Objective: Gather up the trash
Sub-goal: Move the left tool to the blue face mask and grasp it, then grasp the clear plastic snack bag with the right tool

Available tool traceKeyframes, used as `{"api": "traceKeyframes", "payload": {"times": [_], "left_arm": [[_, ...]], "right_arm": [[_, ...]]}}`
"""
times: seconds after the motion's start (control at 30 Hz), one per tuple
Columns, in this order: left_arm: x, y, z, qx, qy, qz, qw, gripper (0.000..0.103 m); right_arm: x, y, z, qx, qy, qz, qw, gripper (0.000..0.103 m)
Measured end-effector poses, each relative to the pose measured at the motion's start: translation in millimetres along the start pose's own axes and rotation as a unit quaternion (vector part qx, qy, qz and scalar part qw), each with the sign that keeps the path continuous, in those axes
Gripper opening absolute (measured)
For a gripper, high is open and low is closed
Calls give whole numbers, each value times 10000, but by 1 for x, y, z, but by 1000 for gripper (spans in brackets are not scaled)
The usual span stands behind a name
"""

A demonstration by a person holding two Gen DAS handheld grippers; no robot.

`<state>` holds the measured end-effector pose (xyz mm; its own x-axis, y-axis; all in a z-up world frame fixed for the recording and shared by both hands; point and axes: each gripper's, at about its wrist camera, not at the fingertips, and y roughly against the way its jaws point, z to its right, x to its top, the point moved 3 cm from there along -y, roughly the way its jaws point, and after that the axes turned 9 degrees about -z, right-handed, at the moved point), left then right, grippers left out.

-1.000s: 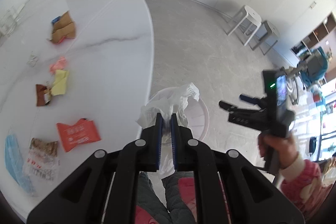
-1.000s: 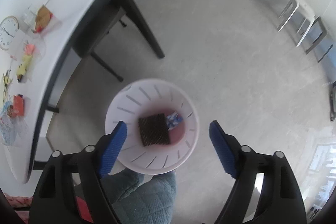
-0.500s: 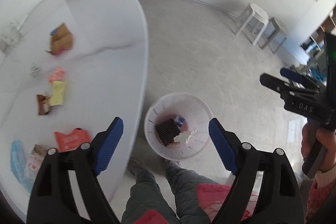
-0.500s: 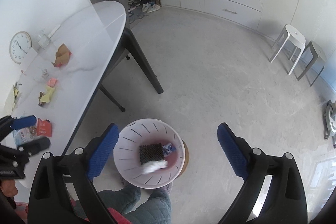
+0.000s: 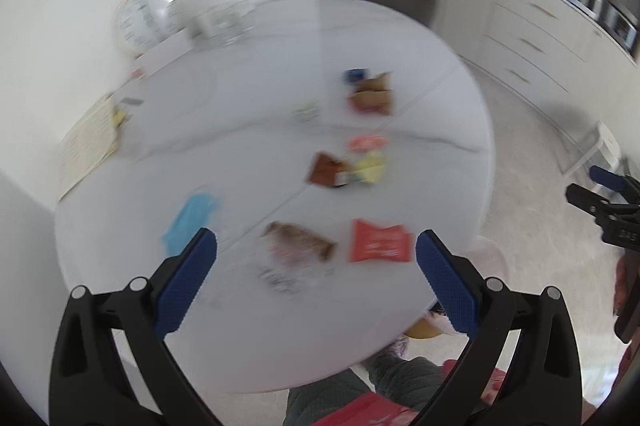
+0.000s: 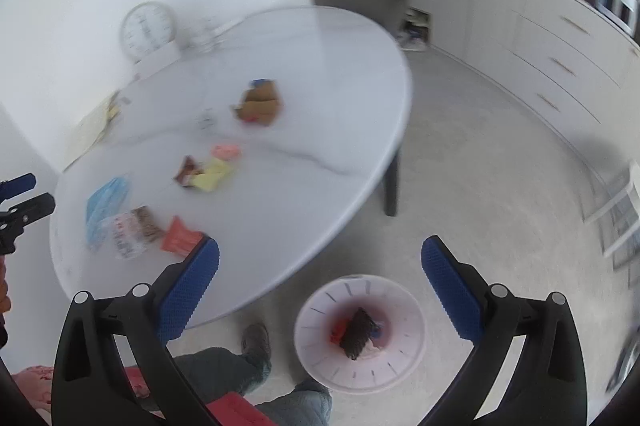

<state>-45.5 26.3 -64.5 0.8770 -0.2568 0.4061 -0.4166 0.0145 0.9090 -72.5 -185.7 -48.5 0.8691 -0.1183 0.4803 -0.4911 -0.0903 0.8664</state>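
Observation:
My left gripper point(image 5: 316, 266) is open and empty above the near end of the white table point(image 5: 440, 98). Below it lie a red wrapper point(image 5: 379, 241), a brown-and-clear packet point(image 5: 298, 246) and a blue face mask point(image 5: 188, 220). Farther on lie a brown and yellow wrapper pile point(image 5: 348, 166) and a brown bag point(image 5: 372, 96). My right gripper point(image 6: 320, 278) is open and empty above the floor beside the table. The pink bin point(image 6: 360, 332) on the floor holds a dark wrapper and other scraps. Both views are blurred.
A round clock point(image 5: 144, 16) leans on the wall behind the table point(image 6: 340, 86), next to glassware. A paper sheet point(image 5: 86, 146) lies at the table's left edge. Cabinets line the far wall. A white stool point(image 5: 600, 150) stands at right. The person's legs are below.
The left gripper opened and dropped the white tissue into the bin, then swung up and left over the table. The right gripper also turned from the bin toward the table.

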Motion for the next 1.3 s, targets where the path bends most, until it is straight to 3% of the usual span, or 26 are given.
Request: {"api": "traceKeyframes", "payload": {"times": [0.2,0.37,0.5,0.63,0.83,0.93,1.13,1.2,1.3], "left_arm": [[-22,-20,-92,163,691,-267,9971,96],[-22,-55,-151,-83,805,-534,9953,96],[-13,-92,-188,-490,770,-673,9936,96],[-5,-131,-207,-873,632,-900,9901,96],[6,-186,-204,-1233,-18,-1283,9840,92],[8,-208,-201,-1408,-146,-1547,9778,81],[9,-228,-203,-1827,-47,-1843,9657,25],[9,-226,-207,-1823,-16,-1817,9663,18],[11,-215,-216,-1843,6,-1584,9700,18]], "right_arm": [[22,-21,-97,396,656,-103,9970,100],[30,-45,-165,670,658,-306,9951,100],[35,-63,-206,691,539,-417,9953,100],[39,-74,-236,484,341,-432,9973,100],[32,-85,-261,157,-121,-591,9981,100],[27,-88,-272,61,-251,-716,9971,100],[26,-99,-294,30,-215,-957,9952,101],[27,-108,-306,152,-124,-1055,9942,101],[29,-122,-325,275,61,-1147,9930,101]]}}
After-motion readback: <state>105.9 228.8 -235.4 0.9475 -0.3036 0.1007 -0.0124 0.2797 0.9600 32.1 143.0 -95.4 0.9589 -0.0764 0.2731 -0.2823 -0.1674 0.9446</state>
